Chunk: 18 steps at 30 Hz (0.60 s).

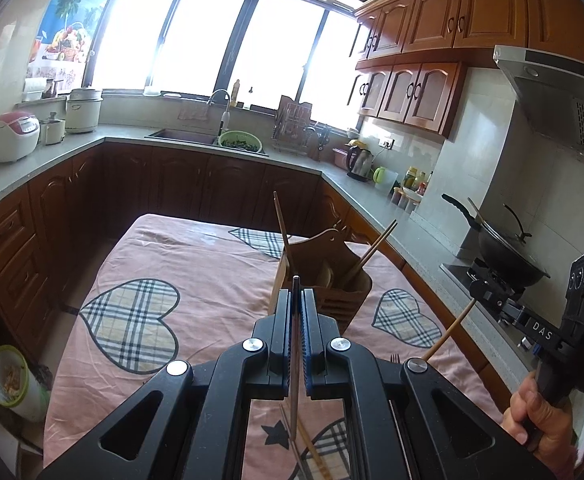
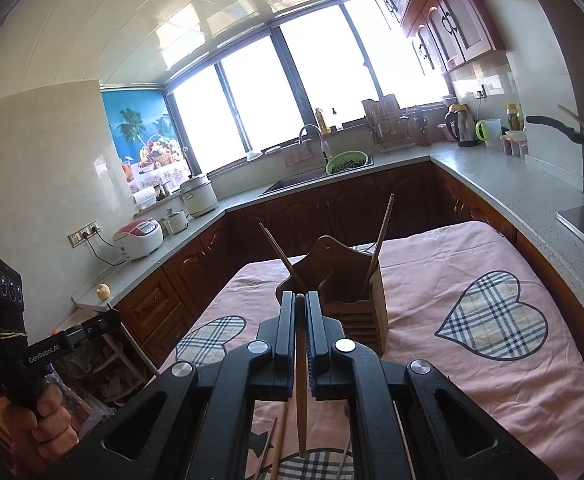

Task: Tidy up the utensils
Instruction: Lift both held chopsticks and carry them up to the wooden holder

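Observation:
A brown wooden utensil holder (image 1: 324, 276) (image 2: 348, 300) stands on the pink cloth-covered table (image 1: 195, 264) (image 2: 492, 360) with chopsticks (image 1: 281, 220) (image 2: 382, 236) leaning out of it. My left gripper (image 1: 296, 292) is shut on a dark-tipped chopstick (image 1: 294, 360), just in front of the holder. My right gripper (image 2: 300, 298) is shut on a wooden chopstick (image 2: 300, 392), also just short of the holder. In the left wrist view the right gripper (image 1: 488, 296) holds its chopstick (image 1: 448, 334) at the right. Loose chopsticks (image 1: 312, 448) (image 2: 275, 440) lie on the cloth below.
A counter wraps around the table, with a sink (image 1: 183, 134), a green colander (image 1: 239, 142), a kettle (image 1: 360, 162), a rice cooker (image 1: 11, 136) and a wok (image 1: 504, 248) on the stove. A fork (image 1: 394, 358) lies on the cloth.

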{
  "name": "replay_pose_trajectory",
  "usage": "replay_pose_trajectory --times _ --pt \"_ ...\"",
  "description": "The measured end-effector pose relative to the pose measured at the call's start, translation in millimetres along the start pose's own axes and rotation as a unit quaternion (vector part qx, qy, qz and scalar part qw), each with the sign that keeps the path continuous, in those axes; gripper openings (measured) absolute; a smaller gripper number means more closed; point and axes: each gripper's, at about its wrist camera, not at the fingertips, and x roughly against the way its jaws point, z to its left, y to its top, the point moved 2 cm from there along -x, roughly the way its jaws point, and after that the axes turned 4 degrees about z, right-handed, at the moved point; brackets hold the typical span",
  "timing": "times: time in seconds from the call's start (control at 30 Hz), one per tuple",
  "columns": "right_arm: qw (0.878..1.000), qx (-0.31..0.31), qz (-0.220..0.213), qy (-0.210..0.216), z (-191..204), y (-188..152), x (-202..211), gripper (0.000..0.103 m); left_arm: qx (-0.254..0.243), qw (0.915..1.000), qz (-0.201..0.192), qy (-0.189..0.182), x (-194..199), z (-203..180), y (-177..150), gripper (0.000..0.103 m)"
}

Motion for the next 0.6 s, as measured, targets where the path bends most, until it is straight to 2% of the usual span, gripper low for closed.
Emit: replay_pose_trajectory --times 0.3,0.6 --pt "1.0 -0.002 -0.022 -0.008 -11 24 -8 0.004 -0.001 0.9995 -0.03 -0.004 -19 1 24 0.003" --pt "0.998 -0.008 -0.058 -0.014 -19 66 -21 0.004 -0.003 0.9979 -0.064 -0.006 -54 1 59 0.003"
